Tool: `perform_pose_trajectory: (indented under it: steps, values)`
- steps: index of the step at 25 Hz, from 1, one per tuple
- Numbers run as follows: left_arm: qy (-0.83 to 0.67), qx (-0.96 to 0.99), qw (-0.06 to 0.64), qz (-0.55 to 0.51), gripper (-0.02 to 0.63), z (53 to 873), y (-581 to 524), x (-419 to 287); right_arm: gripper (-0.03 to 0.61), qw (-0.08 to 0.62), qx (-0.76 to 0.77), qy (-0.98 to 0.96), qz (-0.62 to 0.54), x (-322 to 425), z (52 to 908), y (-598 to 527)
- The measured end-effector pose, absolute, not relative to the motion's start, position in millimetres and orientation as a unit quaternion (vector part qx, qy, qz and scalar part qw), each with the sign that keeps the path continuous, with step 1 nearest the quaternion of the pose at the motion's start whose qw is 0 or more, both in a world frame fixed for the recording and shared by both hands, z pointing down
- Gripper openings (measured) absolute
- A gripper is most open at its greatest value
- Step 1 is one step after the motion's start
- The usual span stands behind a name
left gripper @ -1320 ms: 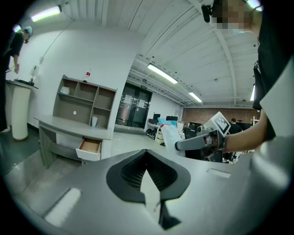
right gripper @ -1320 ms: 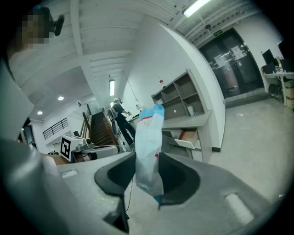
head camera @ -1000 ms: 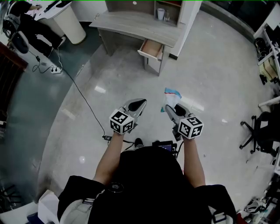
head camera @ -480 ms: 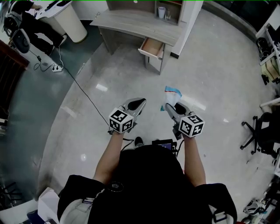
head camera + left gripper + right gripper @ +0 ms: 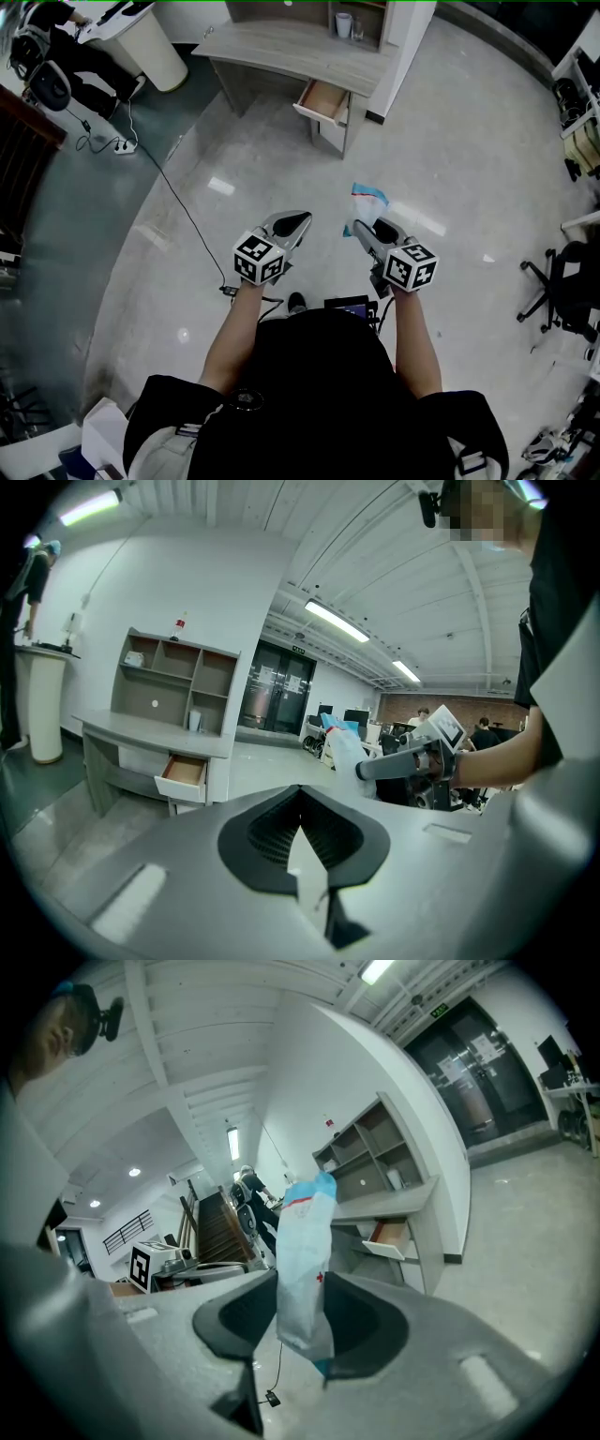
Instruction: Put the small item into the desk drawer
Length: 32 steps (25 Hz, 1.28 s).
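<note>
The small item is a white and light-blue packet [image 5: 366, 203] with a red stripe; it stands upright between the pads of my right gripper [image 5: 360, 228], which is shut on its lower end. In the right gripper view the packet [image 5: 302, 1260] rises out of the right gripper [image 5: 298, 1335]. My left gripper [image 5: 289, 225] is level with it on the left, shut with nothing in it; from its own view the left gripper [image 5: 302, 832] points at the desk. The grey desk [image 5: 281, 49] stands ahead, its drawer [image 5: 323, 99] pulled open; the drawer [image 5: 185, 771] [image 5: 390, 1236] shows a wooden inside.
A black cable [image 5: 178, 208] runs over the shiny floor from a power strip [image 5: 120, 150] towards my feet. A white round stand [image 5: 155, 47] is left of the desk. Office chairs [image 5: 562, 281] stand at the right. A cup [image 5: 344, 26] sits in the desk's shelf unit.
Both grippers keep the same pose, the packet still in the right one. The view has shifted only slightly.
</note>
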<state>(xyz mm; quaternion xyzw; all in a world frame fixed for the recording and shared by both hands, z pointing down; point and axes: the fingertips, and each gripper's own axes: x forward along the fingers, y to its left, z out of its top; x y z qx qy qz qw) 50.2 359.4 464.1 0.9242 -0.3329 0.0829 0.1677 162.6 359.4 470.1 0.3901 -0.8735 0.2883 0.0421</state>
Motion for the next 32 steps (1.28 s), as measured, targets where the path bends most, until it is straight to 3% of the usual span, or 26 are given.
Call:
perform_pose_trajectory:
  steps: [14, 32]
  values:
    - [-0.359, 0.913, 0.167, 0.096, 0.002, 466, 359, 81, 0.152, 0.031, 0.371, -0.879, 0.298, 201, 473, 352]
    - [-0.352, 0.914, 0.185, 0.082, 0.002, 482, 329, 67, 0.152, 0.048, 0.383, -0.870, 0.306, 186, 484, 327]
